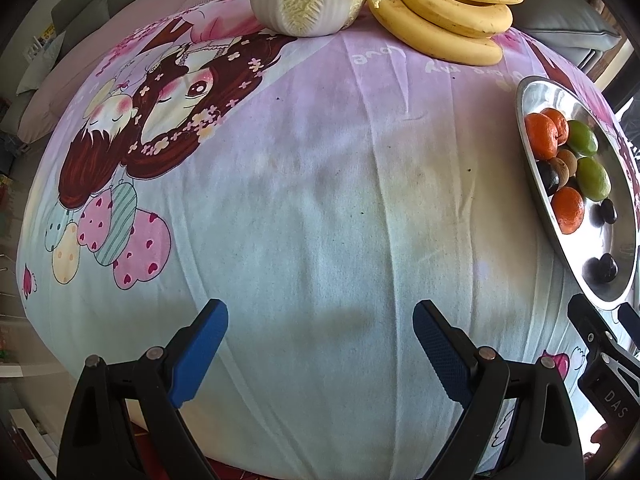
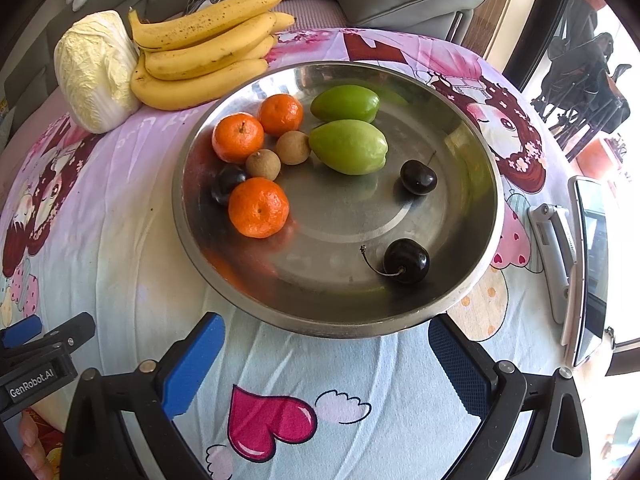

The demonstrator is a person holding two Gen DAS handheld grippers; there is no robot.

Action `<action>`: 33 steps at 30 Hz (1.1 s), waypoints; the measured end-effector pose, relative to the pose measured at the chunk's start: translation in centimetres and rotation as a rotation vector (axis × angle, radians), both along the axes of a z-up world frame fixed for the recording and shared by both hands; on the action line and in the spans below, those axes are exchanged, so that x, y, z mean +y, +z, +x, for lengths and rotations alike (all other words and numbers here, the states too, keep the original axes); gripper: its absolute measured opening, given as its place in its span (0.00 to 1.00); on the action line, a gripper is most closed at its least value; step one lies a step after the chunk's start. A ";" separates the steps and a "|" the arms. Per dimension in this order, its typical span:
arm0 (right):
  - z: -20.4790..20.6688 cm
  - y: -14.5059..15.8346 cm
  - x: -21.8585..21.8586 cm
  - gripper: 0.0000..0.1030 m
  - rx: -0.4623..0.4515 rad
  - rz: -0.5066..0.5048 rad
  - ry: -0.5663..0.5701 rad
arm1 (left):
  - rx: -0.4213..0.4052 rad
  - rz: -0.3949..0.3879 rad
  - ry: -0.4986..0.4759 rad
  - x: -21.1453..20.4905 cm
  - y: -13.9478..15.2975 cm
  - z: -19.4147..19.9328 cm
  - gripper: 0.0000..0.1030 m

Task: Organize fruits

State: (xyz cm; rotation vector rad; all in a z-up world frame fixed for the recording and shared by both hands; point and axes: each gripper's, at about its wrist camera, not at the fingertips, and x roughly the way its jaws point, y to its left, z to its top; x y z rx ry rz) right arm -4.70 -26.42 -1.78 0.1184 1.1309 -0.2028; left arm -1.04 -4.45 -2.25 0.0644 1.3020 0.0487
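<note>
Steel bowl holding tangerines, green fruits, longans, cherries, bananas and cabbage beyond bowl, left tongs and right tongs both agape, empty.

Surface: round table under a cartoon-print cloth, pink and pale blue.
Centre right: steel bowl of mixed fruit.
Far left: napa cabbage, touching a banana bunch to its right.
Right edge: phone beside a grey folding stand.
</note>
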 end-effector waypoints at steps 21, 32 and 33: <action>0.0 0.0 0.0 1.00 0.000 0.003 0.004 | -0.004 -0.001 -0.006 0.0 0.0 -0.1 0.91; 0.1 0.0 0.0 1.00 0.004 0.005 0.005 | -0.004 0.000 0.006 -0.1 0.1 -0.1 0.91; 0.1 0.0 0.0 1.00 0.004 0.004 0.005 | -0.004 -0.001 0.008 0.0 0.1 -0.1 0.91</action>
